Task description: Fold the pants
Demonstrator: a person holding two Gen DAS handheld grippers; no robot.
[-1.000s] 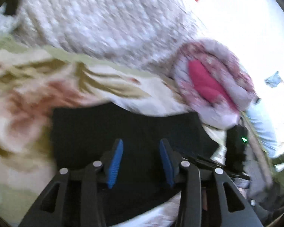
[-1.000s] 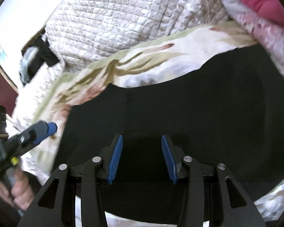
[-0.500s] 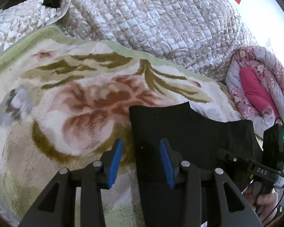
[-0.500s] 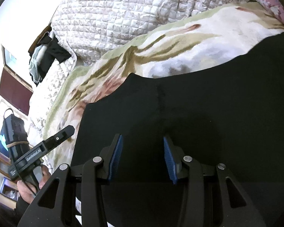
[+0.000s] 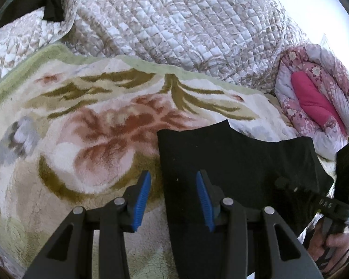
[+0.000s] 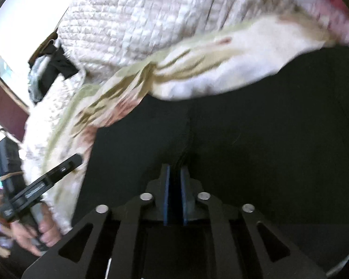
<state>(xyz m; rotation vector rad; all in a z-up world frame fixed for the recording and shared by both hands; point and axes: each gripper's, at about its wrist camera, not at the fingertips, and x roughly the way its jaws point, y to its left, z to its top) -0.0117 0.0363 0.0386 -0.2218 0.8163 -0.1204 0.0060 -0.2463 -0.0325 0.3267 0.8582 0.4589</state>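
Note:
The black pants (image 5: pixel 232 162) lie flat on a floral plush blanket (image 5: pixel 93 121). My left gripper (image 5: pixel 173 195) is open, its blue pads straddling the pants' left edge, holding nothing. In the right wrist view the pants (image 6: pixel 256 127) fill the lower frame. My right gripper (image 6: pixel 174 195) is shut, pinching a fold of the black fabric near a seam. The right gripper also shows in the left wrist view (image 5: pixel 323 204) at the right, and the left gripper shows in the right wrist view (image 6: pixel 46 181) at the left.
A quilted beige bedspread (image 5: pixel 174 23) is heaped behind the blanket. A rolled pink floral quilt (image 5: pixel 314 97) lies at the right. Dark clothes (image 6: pixel 55 62) and a framed panel (image 6: pixel 7 107) sit at the far left.
My right gripper has closed on the pants fabric; it was open half a second ago. The left gripper has barely moved at the pants' left edge and is still open.

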